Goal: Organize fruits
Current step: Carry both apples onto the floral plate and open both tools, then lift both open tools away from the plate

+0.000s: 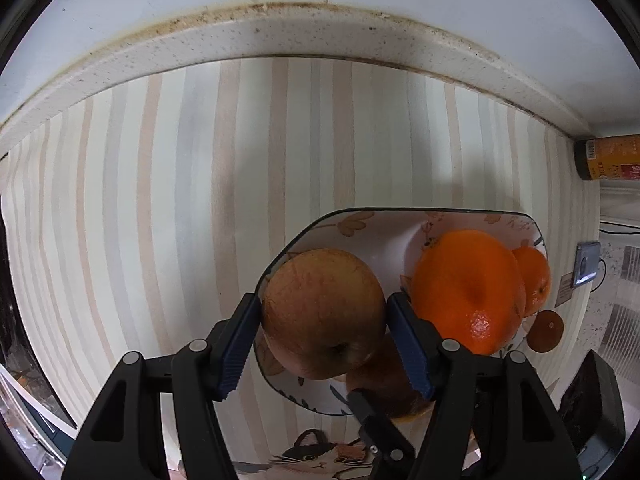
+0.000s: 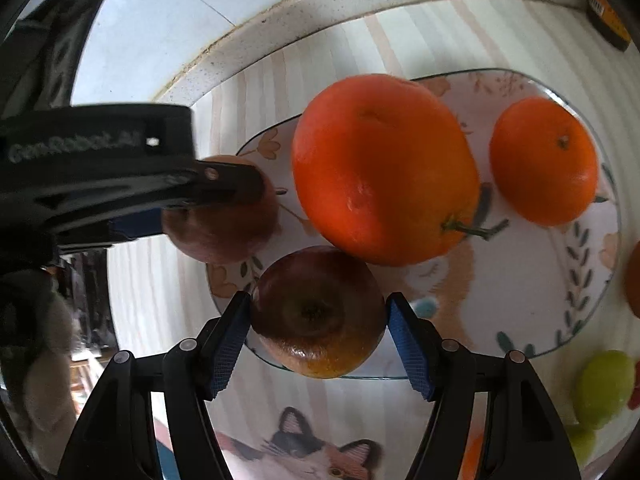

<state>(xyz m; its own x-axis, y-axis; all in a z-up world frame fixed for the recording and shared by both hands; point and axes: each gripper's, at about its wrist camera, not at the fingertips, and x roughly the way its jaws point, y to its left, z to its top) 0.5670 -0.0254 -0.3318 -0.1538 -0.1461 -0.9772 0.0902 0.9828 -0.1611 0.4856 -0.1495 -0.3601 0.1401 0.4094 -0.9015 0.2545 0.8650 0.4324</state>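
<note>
Fruits sit together on a patterned plate [image 2: 576,312] laid on a striped mat [image 1: 160,200], with a speckled counter edge [image 1: 280,36] and white wall behind. Going left to right in the left wrist view: the left gripper [image 1: 324,336] has its blue-padded fingers [image 1: 240,352] pressed against both sides of a pale reddish apple [image 1: 320,312], which hangs over the plate's left rim. Below it, partly hidden, lies a darker apple [image 1: 384,376]. Next comes a large orange [image 1: 464,288], then a smaller orange [image 1: 534,280] tucked behind it, and a third small orange fruit [image 1: 545,331] off the plate's right edge. A yellow-labelled jar [image 1: 608,158] stands at the far right.

From the right wrist view, the left gripper [image 2: 240,188] enters from the left — clamped on the pale apple [image 2: 220,228]. The right gripper [image 2: 318,328] holds the dark apple [image 2: 316,312] between its blue pads [image 2: 226,344] at the plate's near rim, touching both sides. Beyond it rest the large orange [image 2: 384,168] and the small orange [image 2: 544,160]. Green fruit [image 2: 604,388] lies off the plate at the lower right, blurred. A cat picture [image 2: 304,452] shows on the mat below.
</note>
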